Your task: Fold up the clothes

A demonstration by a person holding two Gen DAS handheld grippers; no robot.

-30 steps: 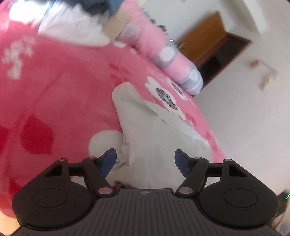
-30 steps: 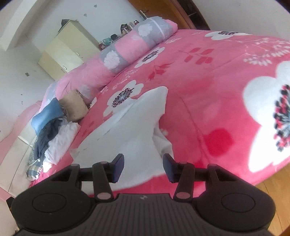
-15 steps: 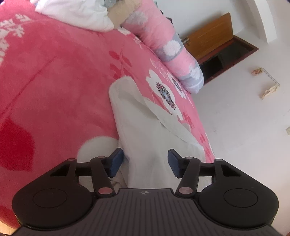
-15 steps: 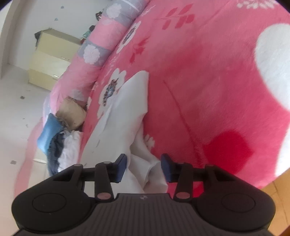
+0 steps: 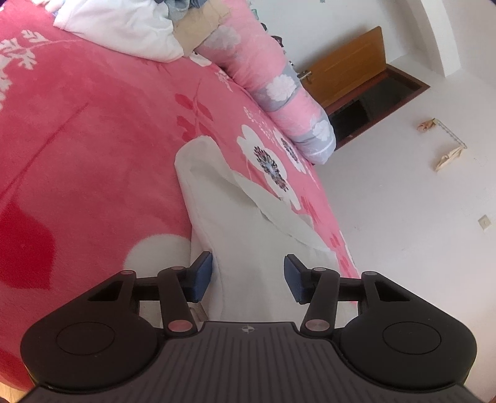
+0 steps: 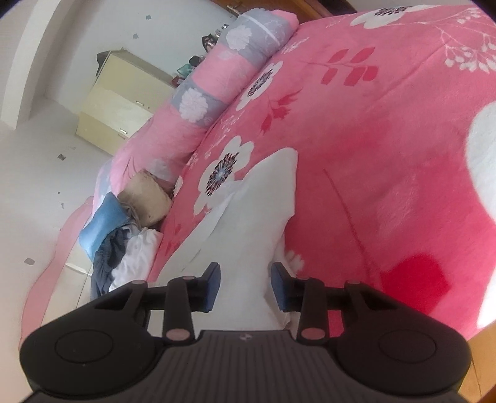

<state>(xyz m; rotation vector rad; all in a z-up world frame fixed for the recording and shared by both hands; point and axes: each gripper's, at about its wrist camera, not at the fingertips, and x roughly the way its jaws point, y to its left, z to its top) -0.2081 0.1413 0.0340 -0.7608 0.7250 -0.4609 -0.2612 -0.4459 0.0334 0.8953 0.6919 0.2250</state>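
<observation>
A white garment (image 5: 235, 217) lies crumpled on the pink floral bedspread (image 5: 93, 139), stretching away from both grippers. My left gripper (image 5: 248, 277) is open, its blue pads on either side of the garment's near end. In the right wrist view the same garment (image 6: 248, 223) runs toward the pillow. My right gripper (image 6: 245, 286) is open with a narrower gap, the cloth's near end between its pads. Neither gripper has closed on the cloth.
A pink and grey rolled quilt (image 5: 279, 90) lies along the bed's far side. A pile of other clothes (image 6: 124, 245) sits at one end, also in the left wrist view (image 5: 124, 24). A cream cabinet (image 6: 121, 102) and a wooden door (image 5: 347, 68) stand beyond.
Both grippers have moved closer over the garment's near end. The left gripper's gap has narrowed somewhat. The right view tilted, then swung back.
</observation>
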